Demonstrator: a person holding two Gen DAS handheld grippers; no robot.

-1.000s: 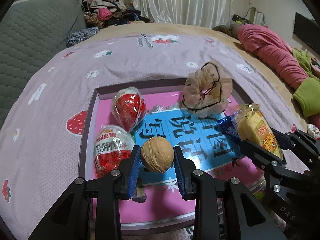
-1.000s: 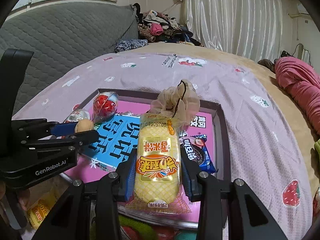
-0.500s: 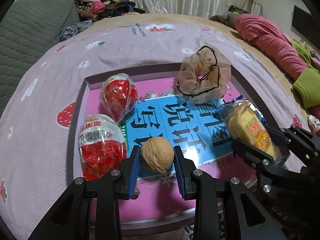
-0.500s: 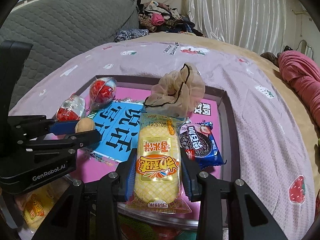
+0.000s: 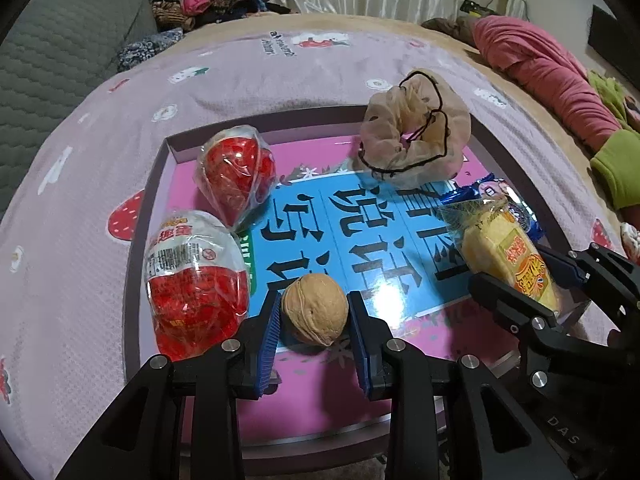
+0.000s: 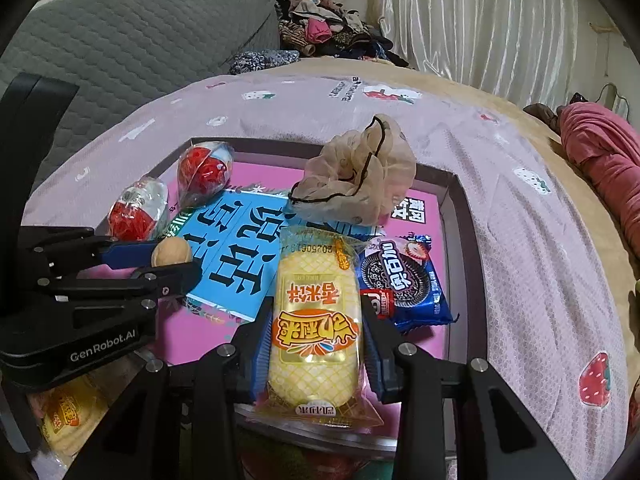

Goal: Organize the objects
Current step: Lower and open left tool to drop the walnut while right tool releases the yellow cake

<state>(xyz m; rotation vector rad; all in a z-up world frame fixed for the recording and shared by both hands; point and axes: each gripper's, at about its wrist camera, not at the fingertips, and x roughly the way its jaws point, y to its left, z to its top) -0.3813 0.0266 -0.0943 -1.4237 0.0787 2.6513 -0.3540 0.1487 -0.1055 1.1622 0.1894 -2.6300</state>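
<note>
Over the near edge of a shallow tray point(image 5: 144, 216) lying on a pink strawberry-print bedspread point(image 5: 80, 152), both grippers are hovering with something clamped between their blue pads. At the near middle of the left wrist view, the left gripper point(image 5: 314, 312) is pinching a walnut point(image 5: 315, 309), its jaws narrowed onto the shell from both sides. To the right, the right gripper point(image 6: 314, 320) is gripping a yellow wrapped cake point(image 6: 314, 320) lengthwise, the packet sticking out past the fingertips toward the far side and its near end hanging back over the tray's rim.

Inside the tray, a blue printed sheet point(image 5: 360, 240) is covering the pink floor. Two clear-wrapped red egg-shaped toys point(image 5: 196, 280) are sitting along the left side, one near and one farther back and touching each other. A beige scrunchie point(image 5: 412, 140) with a black cord is resting at the far right of the tray. A blue cookie packet point(image 6: 400, 276) is lying on the right, just beside the held cake. Another yellow packet point(image 6: 66, 416) is showing at the near left, below the left gripper, outside the tray.
</note>
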